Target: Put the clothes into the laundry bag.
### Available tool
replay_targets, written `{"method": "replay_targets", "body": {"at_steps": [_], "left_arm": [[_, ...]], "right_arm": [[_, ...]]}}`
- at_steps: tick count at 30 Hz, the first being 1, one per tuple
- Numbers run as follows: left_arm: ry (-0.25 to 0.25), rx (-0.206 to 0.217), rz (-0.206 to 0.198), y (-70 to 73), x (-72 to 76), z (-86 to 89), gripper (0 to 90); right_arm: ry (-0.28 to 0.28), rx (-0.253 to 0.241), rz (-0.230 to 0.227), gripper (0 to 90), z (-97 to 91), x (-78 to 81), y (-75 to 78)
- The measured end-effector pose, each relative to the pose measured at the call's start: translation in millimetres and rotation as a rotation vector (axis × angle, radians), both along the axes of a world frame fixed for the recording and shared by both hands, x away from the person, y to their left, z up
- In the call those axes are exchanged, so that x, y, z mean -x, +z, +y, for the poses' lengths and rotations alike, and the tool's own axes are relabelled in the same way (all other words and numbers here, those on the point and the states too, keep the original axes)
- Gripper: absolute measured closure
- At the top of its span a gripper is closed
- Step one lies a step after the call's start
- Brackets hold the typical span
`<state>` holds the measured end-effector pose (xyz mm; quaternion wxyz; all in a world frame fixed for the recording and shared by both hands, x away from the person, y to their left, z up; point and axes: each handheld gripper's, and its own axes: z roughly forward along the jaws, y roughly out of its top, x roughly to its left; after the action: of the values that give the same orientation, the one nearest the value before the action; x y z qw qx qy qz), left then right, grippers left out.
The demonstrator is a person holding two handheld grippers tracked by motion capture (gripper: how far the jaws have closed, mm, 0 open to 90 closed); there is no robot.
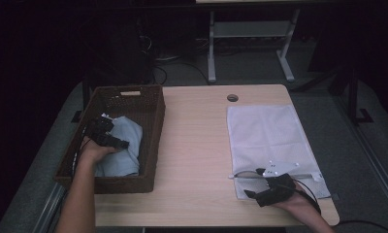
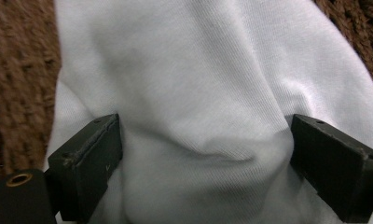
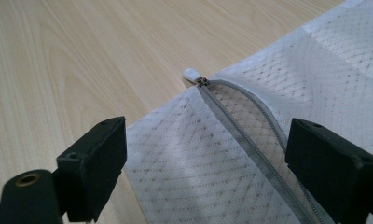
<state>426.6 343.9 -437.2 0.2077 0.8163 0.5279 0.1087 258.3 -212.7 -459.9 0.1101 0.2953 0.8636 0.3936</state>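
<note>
At the left of the high view, the left gripper (image 1: 106,134) was down inside the brown wicker basket (image 1: 152,112), its jaws spread wide and pressed into a pale garment (image 1: 125,145) that lay bunched on the basket floor. In the left gripper view a fold of that white knit cloth (image 2: 198,116) bulged up between the two black jaws, which touched it on either side but had not closed on it, so I judged the pick-up only just begun and the lifting yet to come.

Across the bare middle of the wooden table (image 1: 194,145), well apart from the basket, a white mesh laundry bag (image 1: 265,136) lay flat at the right. The right gripper (image 1: 272,187) hovered at the bag's near edge, jaws open and holding nothing. The right gripper view showed the grey zipper (image 3: 250,135) partly parted, its white pull (image 3: 192,74) at the bag's corner, so the mouth probably wanted widening before anything went in.

Nothing lay between basket and bag. A cable hole (image 1: 232,97) sat at the table's upper edge, and a white desk frame (image 1: 250,43) stood beyond in the dark.
</note>
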Motion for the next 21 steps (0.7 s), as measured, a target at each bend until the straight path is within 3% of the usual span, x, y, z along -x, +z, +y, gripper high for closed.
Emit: {"method": "replay_targets", "body": {"at_steps": [8,15,21], "left_arm": [[-0.007,0.029,0.016,-4.9,-0.6,-0.9,10.1],[-0.048,0.056,0.026,-0.9,2.2,-2.3,29.6],[-0.065,0.064,0.041,3.1,4.2,-6.2,53.6]], "right_arm": [[0.005,0.004,0.005,12.2,1.1,0.2,-0.8],[0.013,0.008,0.007,13.0,1.8,0.4,-1.2],[0.012,0.011,0.011,13.1,2.0,0.1,-1.6]]}}
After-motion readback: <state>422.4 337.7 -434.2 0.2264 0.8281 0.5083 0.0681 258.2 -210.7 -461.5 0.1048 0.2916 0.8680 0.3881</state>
